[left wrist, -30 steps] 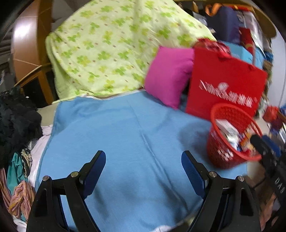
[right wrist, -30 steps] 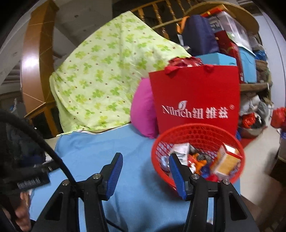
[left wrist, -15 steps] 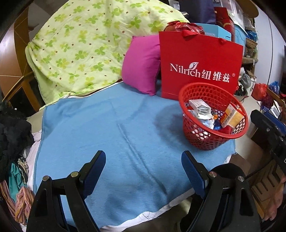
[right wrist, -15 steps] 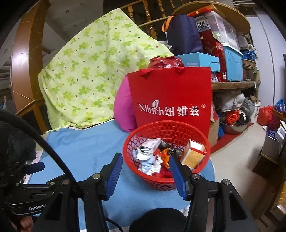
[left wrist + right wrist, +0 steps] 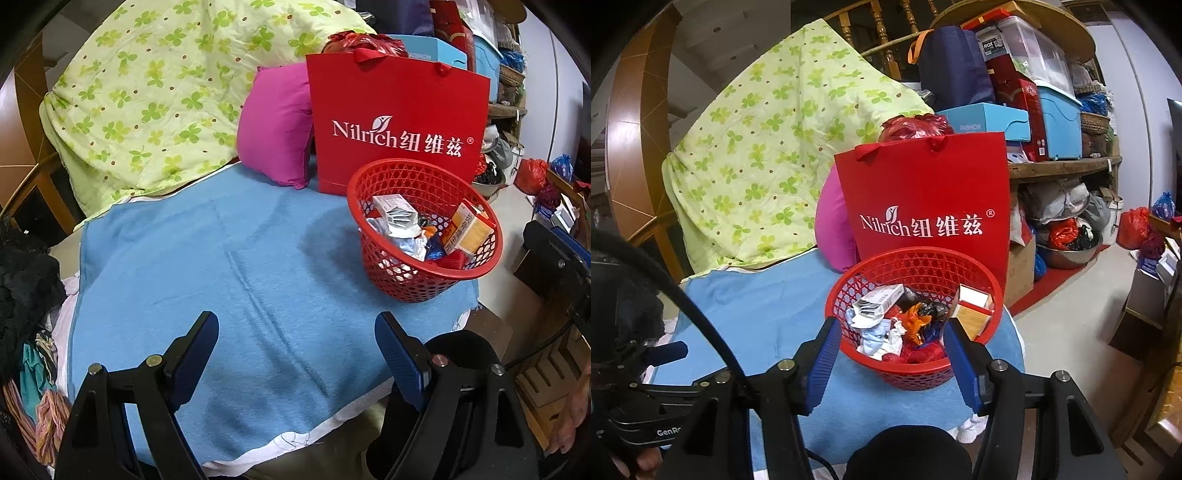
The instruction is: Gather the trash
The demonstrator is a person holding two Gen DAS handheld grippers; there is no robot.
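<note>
A red mesh basket (image 5: 399, 280) stands at the right end of the blue blanket (image 5: 221, 258). It holds trash (image 5: 406, 225): small cartons, crumpled wrappers and paper. My left gripper (image 5: 295, 332) hovers open above the bare blanket, left of and nearer than the basket, with nothing between its fingers. In the right wrist view the basket (image 5: 912, 373) sits just beyond my right gripper (image 5: 891, 326), framed by its blue pads. The right jaws are opening, and they hold nothing.
A red paper bag (image 5: 399, 129) stands right behind the basket, beside a pink cushion (image 5: 277, 125) and a green floral quilt (image 5: 166, 92). Clothes (image 5: 26, 288) pile up at the left. Shelves of boxes (image 5: 1052, 110) and bare floor (image 5: 1089, 295) lie to the right.
Both views have swung right and drawn back. The basket now sits centred between the right fingers and in full view for the left. The right jaws stand slightly wider.
</note>
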